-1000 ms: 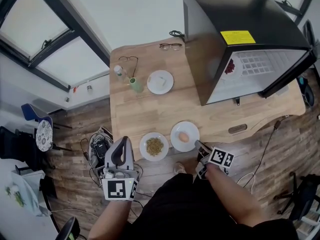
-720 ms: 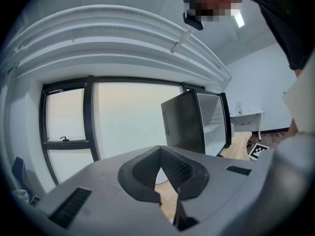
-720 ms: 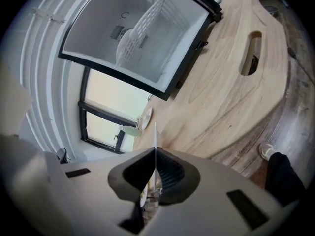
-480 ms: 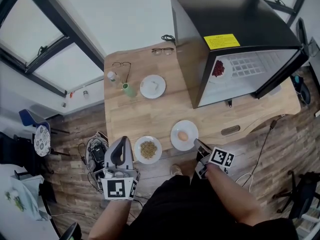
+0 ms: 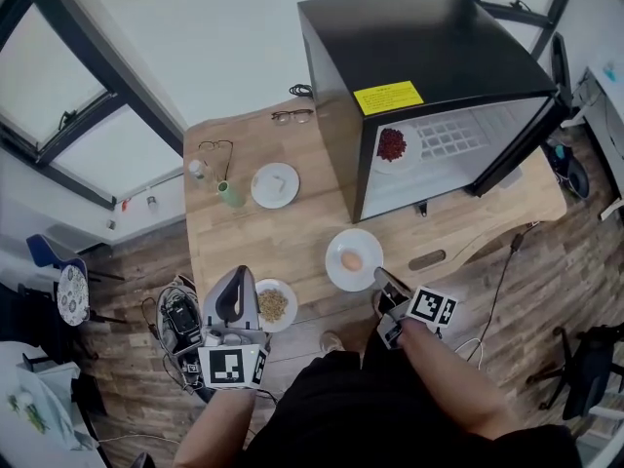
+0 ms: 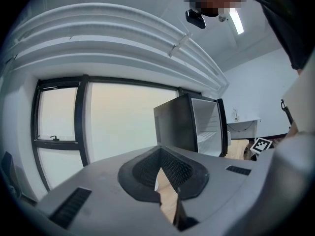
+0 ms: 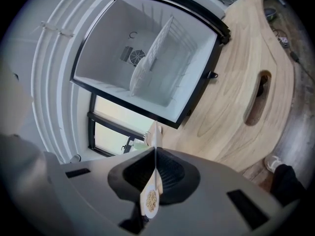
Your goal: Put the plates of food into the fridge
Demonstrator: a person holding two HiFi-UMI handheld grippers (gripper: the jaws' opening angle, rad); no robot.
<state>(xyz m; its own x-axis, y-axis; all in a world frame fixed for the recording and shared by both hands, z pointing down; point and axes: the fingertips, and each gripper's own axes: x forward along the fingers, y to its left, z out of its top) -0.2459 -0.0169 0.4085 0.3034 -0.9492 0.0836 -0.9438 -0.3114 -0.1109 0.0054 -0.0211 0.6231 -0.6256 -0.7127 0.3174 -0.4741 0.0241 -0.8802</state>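
A white plate with a pale round bun hangs over the table's front edge, held level. My right gripper is shut on its near rim, and in the right gripper view the plate shows edge-on between the jaws. Another plate, with brown grains, lies at the table's front left, just right of my left gripper. That gripper is shut, holds nothing and hangs off the table's edge. The black fridge stands open, and a plate of red food sits inside it. Its white inside faces the right gripper.
A third white plate, a green cup, a small bottle and two pairs of glasses lie on the wooden table. The table has a slot near its front. Cables and a power strip lie on the floor.
The bun plate has come away from the grain plate and moved towards the fridge in my right gripper. The head view has swung, so the fridge's inside shows more. The left gripper has barely moved.
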